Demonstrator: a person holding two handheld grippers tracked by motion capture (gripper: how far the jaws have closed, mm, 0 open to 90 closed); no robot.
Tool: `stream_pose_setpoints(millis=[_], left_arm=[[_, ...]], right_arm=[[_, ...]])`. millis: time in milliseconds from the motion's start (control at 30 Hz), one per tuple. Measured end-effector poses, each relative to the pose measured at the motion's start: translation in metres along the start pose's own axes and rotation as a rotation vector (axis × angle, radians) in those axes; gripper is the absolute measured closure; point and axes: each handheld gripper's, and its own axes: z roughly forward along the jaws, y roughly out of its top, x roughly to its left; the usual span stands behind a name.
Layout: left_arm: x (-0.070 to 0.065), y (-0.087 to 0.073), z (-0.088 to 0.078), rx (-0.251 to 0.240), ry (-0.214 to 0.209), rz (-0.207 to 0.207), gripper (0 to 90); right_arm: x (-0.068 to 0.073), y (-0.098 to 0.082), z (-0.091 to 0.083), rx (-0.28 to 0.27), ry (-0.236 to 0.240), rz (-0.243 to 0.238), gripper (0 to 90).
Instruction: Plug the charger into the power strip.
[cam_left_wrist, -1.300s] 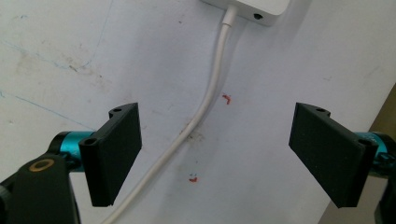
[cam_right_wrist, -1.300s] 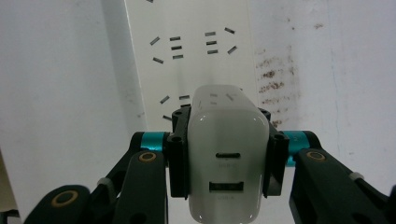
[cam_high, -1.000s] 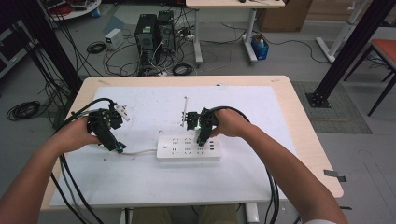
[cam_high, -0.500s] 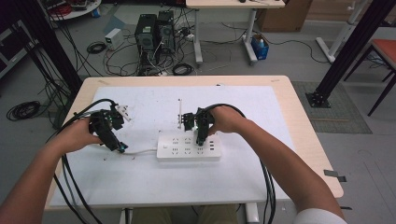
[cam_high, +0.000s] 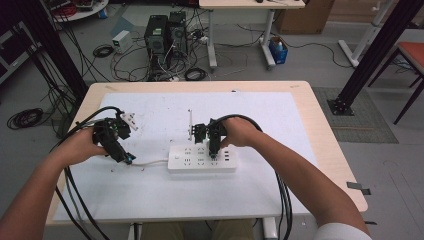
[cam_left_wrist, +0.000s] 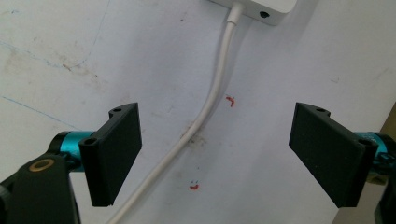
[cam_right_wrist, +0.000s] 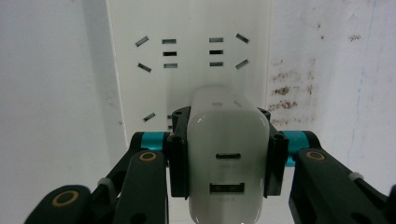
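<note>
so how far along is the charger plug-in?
Done: right gripper is clamped on the white USB charger block, held over the white power strip. In hand: lining it up with the sockets. Left: seating it; left gripper stands open over the strip's white cable.

White cord (cam_left_wrist: 212, 100) crosses mat (cam_left_wrist: 116, 51) between open left tongs (cam_left_wrist: 219, 158).

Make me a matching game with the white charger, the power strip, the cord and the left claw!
Things:
1. white charger
2. power strip
3. cord
4. left claw

States:
A. open, holding nothing
B. lying flat on the table
C. squeezed in the right claw
D. running between two open jaws

Pairs: 1-C, 2-B, 3-D, 4-A
</note>
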Motion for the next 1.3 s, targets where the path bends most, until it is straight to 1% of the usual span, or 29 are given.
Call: stream_pose_setpoints(millis=[33, 100, 167, 233, 300, 367, 433, 467, 500, 533, 567, 600, 633, 700, 733, 767, 800, 867, 900, 1000, 1033, 1133, 1200, 1300], left_arm=[[0.000, 0.000, 0.000, 0.003, 0.000, 0.007, 17.2], [0.001, 0.000, 0.000, 0.005, -0.001, 0.002, 17.2], [0.001, 0.001, -0.001, 0.001, 0.001, -0.004, 17.2], [0.001, 0.002, -0.001, -0.010, 0.000, -0.006, 17.2], [0.002, 0.003, -0.002, -0.001, 0.002, 0.002, 17.1], [0.002, 0.003, 0.000, -0.010, 0.001, -0.005, 17.1], [0.002, 0.004, 0.000, -0.005, 0.002, 0.001, 17.1], [0.002, 0.004, 0.001, -0.010, 0.000, -0.005, 17.1], [0.002, 0.004, 0.000, -0.004, 0.000, 0.004, 17.2], [0.002, 0.004, 0.000, -0.008, -0.001, 0.006, 17.2], [0.002, 0.004, 0.000, -0.008, -0.001, 0.006, 17.2], [0.002, 0.004, 0.000, -0.008, -0.001, 0.006, 17.2], [0.002, 0.004, -0.001, -0.016, 0.000, -0.001, 17.2], [0.002, 0.004, -0.002, -0.020, 0.001, -0.003, 17.2], [0.002, 0.003, -0.003, -0.018, 0.002, 0.005, 17.1], [0.002, 0.003, -0.003, -0.020, 0.001, 0.001, 17.2], [0.002, 0.002, -0.003, -0.017, 0.002, 0.003, 17.2], [0.003, 0.002, -0.002, -0.017, 0.002, -0.006, 17.1], [0.004, 0.002, -0.001, -0.016, 0.000, -0.005, 17.1], [0.004, 0.002, 0.000, -0.016, -0.002, -0.008, 17.1], [0.004, 0.003, 0.000, -0.016, -0.001, -0.006, 17.2], [0.004, 0.004, 0.001, -0.017, -0.005, -0.006, 17.2], [0.004, 0.004, 0.001, -0.010, -0.004, -0.002, 17.2], [0.003, 0.004, 0.001, -0.018, -0.002, -0.007, 17.1]], right_arm=[[-0.001, -0.002, 0.000, -0.012, 0.009, 0.005, 62.5], [-0.003, -0.003, 0.000, -0.014, 0.024, 0.019, 62.6], [-0.008, -0.004, 0.001, -0.026, 0.052, 0.030, 62.7], [-0.008, -0.004, 0.001, -0.033, 0.055, 0.026, 62.7], [-0.008, -0.004, 0.001, -0.034, 0.052, 0.030, 62.8], [-0.009, -0.004, 0.002, -0.041, 0.055, 0.023, 62.8], [-0.007, -0.003, 0.003, -0.039, 0.045, 0.018, 62.8], [-0.004, -0.002, 0.004, -0.037, 0.033, 0.013, 62.8], [-0.001, -0.002, 0.005, -0.034, 0.009, -0.002, 62.9], [0.001, -0.001, 0.005, -0.033, -0.005, -0.009, 62.8], [0.001, -0.001, 0.005, -0.033, -0.005, -0.009, 62.8], [0.004, -0.003, 0.005, -0.046, -0.024, -0.012, 62.8], [0.000, -0.008, 0.005, -0.073, 0.004, 0.020, 62.8], [-0.004, -0.010, 0.006, -0.091, 0.030, 0.039, 62.8], [-0.005, -0.013, 0.006, -0.104, 0.038, 0.048, 62.7], [-0.006, -0.014, 0.006, -0.112, 0.048, 0.062, 62.7], [-0.006, -0.014, 0.007, -0.118, 0.042, 0.056, 62.8], [-0.003, -0.012, 0.009, -0.108, 0.026, 0.035, 62.8], [-0.003, -0.012, 0.009, -0.108, 0.022, 0.033, 62.8], [-0.005, -0.014, 0.010, -0.120, 0.038, 0.035, 62.8], [-0.008, -0.013, 0.010, -0.118, 0.055, 0.041, 62.8], [-0.010, -0.012, 0.011, -0.109, 0.072, 0.035, 62.8], [-0.011, -0.012, 0.011, -0.104, 0.075, 0.034, 62.8], [-0.009, -0.012, 0.011, -0.104, 0.067, 0.034, 62.7]])
